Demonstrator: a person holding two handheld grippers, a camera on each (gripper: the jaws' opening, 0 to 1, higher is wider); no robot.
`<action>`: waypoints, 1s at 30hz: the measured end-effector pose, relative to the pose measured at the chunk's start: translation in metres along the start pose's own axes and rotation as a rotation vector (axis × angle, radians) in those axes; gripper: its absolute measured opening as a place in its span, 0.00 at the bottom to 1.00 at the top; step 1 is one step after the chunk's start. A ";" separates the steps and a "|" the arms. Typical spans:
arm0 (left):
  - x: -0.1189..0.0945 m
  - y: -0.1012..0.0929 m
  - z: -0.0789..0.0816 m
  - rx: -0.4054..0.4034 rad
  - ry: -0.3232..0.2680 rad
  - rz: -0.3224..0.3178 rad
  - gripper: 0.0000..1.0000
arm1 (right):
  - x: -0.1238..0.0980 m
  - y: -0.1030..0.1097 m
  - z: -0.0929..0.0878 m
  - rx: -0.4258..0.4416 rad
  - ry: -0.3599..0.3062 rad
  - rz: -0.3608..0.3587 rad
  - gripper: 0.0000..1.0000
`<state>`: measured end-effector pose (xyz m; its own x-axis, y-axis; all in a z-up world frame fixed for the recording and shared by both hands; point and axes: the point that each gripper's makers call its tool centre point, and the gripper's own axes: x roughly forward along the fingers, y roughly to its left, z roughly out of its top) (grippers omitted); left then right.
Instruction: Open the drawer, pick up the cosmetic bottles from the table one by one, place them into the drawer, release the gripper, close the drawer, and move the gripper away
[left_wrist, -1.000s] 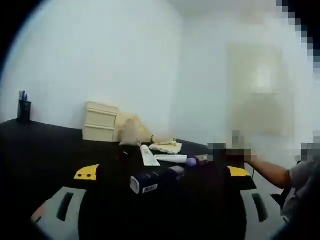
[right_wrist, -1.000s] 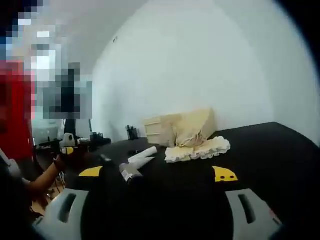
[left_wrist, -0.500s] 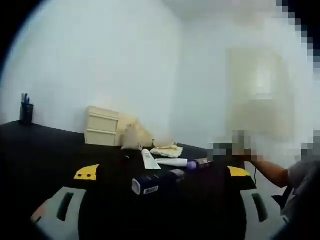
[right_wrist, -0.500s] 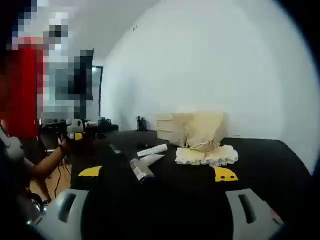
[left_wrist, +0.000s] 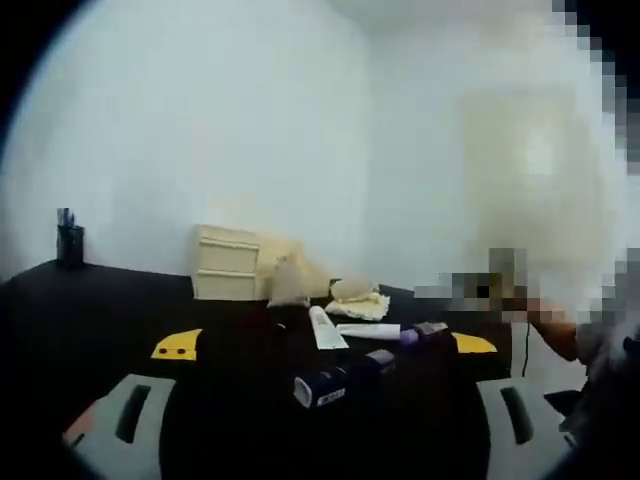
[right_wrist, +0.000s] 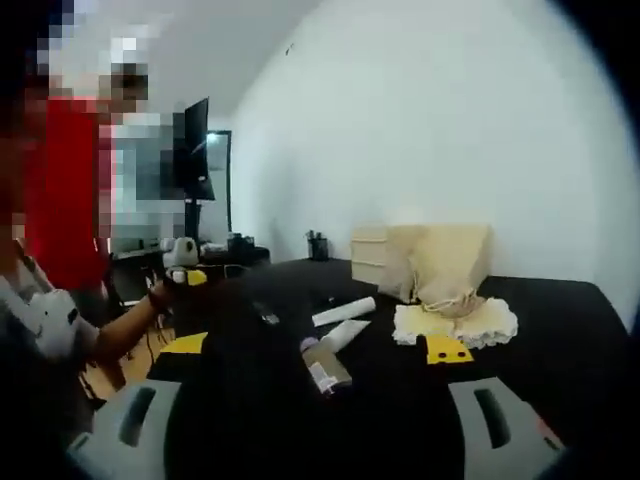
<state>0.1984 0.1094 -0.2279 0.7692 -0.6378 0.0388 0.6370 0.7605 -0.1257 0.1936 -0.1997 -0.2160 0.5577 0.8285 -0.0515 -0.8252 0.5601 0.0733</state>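
Two claws, both sitting low over the black desk (left_wrist: 90, 310) with jaws spread wide and nothing between them. In the left gripper view we are seeing the left claw (left_wrist: 325, 350), its yellow-tipped jaws well apart on either side of the bottles. In the right gripper view we are seeing the right claw (right_wrist: 315, 350) in the same state, apart and empty.

We are looking at the bottles lying loose on the desk, none picked up. In the left gripper view a dark bottle (left_wrist: 335, 380) with a white labelled end is lying on its side nearest the camera, a white tube (left_wrist: 325, 327) is lying beyond it, a second white tube (left_wrist: 368, 331) is lying just beside that one, and a purple-capped bottle (left_wrist: 420, 332) is lying to the right. In the right gripper view we are seeing a grey bottle (right_wrist: 322, 365) closest and two white tubes (right_wrist: 343, 312) behind it.

The cream drawer unit (left_wrist: 228, 263) is standing at the far side of the desk against the wall, well apart from both claws, drawers looking closed. A beige cloth bag (right_wrist: 445, 270) is sitting just beside it, with a frilly cream cloth (right_wrist: 470, 322) in front. A dark pen cup (left_wrist: 68, 243) is standing at the far left of the desk.
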 end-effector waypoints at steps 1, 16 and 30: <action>0.000 -0.001 0.005 0.013 0.006 0.003 0.93 | 0.002 -0.001 0.007 -0.010 -0.025 0.013 0.75; 0.078 0.031 0.024 0.053 0.086 0.079 0.88 | 0.104 -0.059 0.027 -0.053 0.120 0.053 0.69; 0.128 0.077 0.019 0.048 0.100 0.055 0.87 | 0.175 -0.101 0.042 -0.059 0.120 0.034 0.68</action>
<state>0.3470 0.0889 -0.2134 0.7958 -0.6020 -0.0662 0.5974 0.7982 -0.0773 0.3784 -0.1117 -0.1907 0.5175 0.8388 -0.1692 -0.8493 0.5276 0.0181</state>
